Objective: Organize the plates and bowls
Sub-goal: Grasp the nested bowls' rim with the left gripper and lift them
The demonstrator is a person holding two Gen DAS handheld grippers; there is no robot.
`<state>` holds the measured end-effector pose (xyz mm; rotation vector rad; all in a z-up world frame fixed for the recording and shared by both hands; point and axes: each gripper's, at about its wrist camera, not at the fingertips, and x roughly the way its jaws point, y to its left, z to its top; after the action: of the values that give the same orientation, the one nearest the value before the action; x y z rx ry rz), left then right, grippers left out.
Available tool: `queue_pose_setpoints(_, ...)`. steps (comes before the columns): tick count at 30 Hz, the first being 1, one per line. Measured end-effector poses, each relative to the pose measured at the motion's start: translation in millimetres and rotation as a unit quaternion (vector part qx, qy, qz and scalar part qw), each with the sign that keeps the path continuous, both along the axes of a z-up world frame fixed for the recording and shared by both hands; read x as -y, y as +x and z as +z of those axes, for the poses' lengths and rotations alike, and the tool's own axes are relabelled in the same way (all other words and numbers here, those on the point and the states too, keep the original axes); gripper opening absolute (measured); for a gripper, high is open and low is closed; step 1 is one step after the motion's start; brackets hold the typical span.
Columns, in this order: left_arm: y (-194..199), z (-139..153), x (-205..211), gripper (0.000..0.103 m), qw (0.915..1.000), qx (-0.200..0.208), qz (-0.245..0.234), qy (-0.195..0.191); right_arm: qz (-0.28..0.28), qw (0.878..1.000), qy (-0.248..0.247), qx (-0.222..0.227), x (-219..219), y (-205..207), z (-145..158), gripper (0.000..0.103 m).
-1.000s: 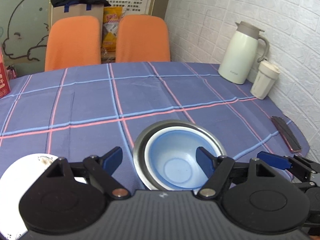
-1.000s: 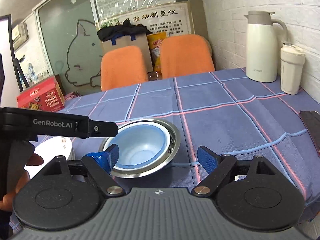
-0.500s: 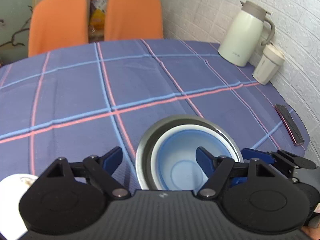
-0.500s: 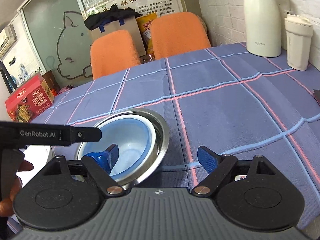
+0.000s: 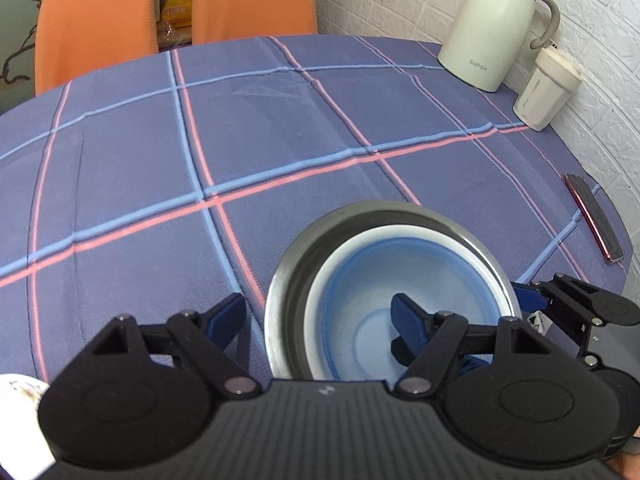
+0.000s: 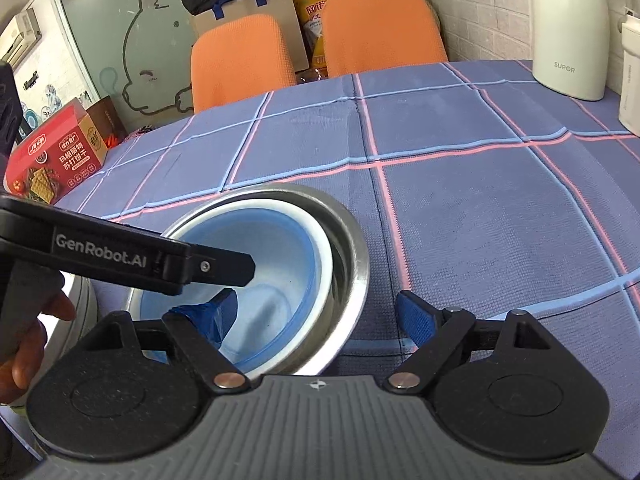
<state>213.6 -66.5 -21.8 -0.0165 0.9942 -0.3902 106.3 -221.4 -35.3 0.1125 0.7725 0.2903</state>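
Observation:
A blue bowl [image 5: 400, 280] sits nested inside a steel bowl [image 5: 296, 256] on the checked tablecloth. My left gripper [image 5: 320, 316] is open and straddles the near left rim, one finger inside the blue bowl, one outside the steel bowl. My right gripper [image 6: 320, 316] is open and straddles the right rim of the same bowls [image 6: 280, 248], with its left finger inside and its right finger outside. A white plate [image 5: 16, 392] shows at the lower left edge of the left wrist view.
A white thermos jug [image 5: 492, 24] and a white cup [image 5: 544, 88] stand at the far right by the brick wall. A dark phone [image 5: 592, 216] lies near the table's right edge. A red box [image 6: 52, 156] stands far left. Two orange chairs [image 6: 240, 60] are behind.
Both grippers have moved forward and down over the nested bowls. Each now has one finger inside the blue bowl. The white plate has slid almost out of the left view.

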Motion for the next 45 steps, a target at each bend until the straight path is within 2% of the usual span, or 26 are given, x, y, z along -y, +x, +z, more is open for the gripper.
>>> queue_pose_setpoints(2, 1, -2, 2, 0.067, 1.0, -0.002, 0.001, 0.009, 0.003, 1.0, -0.005, 0.001, -2, 0, 0, 0.073)
queue_pose_setpoints(10, -2, -7, 9, 0.066, 0.9995, 0.01, 0.003, 0.031, 0.017, 1.0, -0.015, 0.01, -16, -3, -2, 0.073)
queue_pose_setpoints(13, -3, -8, 9, 0.065, 0.9995, 0.014, 0.01, 0.028, 0.012, 1.0, -0.006, 0.014, -14, -4, -2, 0.073)
queue_pose_setpoints(16, -5, -7, 15, 0.059, 0.9995, 0.018, 0.013, 0.024, -0.001, 1.0, 0.005, 0.017, -13, -6, -3, 0.073)
queue_pose_setpoints(18, -5, -7, 17, 0.06, 0.9993, 0.016, 0.017, 0.029, -0.005, 1.0, 0.021, 0.018, -17, -9, -3, 0.073)
queue_pose_setpoints(20, -5, -5, 16, 0.051, 0.9996, 0.007, 0.013, 0.024, -0.006, 0.999, 0.033, 0.017, -24, -10, -3, 0.075)
queue_pose_setpoints(23, -5, -1, 19, 0.05, 0.9999, 0.005, 0.003, 0.015, -0.01, 0.999, 0.031, 0.015, -25, -8, -3, 0.075)
queue_pose_setpoints(26, -11, 13, 24, 0.05, 0.9997, 0.024, -0.006, 0.008, -0.019, 0.999, 0.03, 0.011, -22, -8, 1, 0.075)
queue_pose_setpoints(32, -29, 52, 12, 0.05, 0.9981, 0.062, -0.001, -0.004, -0.037, 0.998, 0.015, 0.05, -21, -22, 24, 0.075)
queue_pose_setpoints(36, -44, 90, -20, 0.05, 0.9948, 0.098, 0.023, 0.011, -0.025, 0.997, 0.01, 0.077, -31, -29, 45, 0.075)
queue_pose_setpoints(41, -67, 135, -74, 0.052, 0.9875, 0.14, 0.069, 0.019, 0.023, 0.992, 0.016, 0.119, -65, -33, 77, 0.076)
queue_pose_setpoints(45, -94, 136, -114, 0.056, 0.9821, 0.15, 0.108, 0.034, 0.064, 0.985, 0.024, 0.159, -100, -36, 103, 0.076)
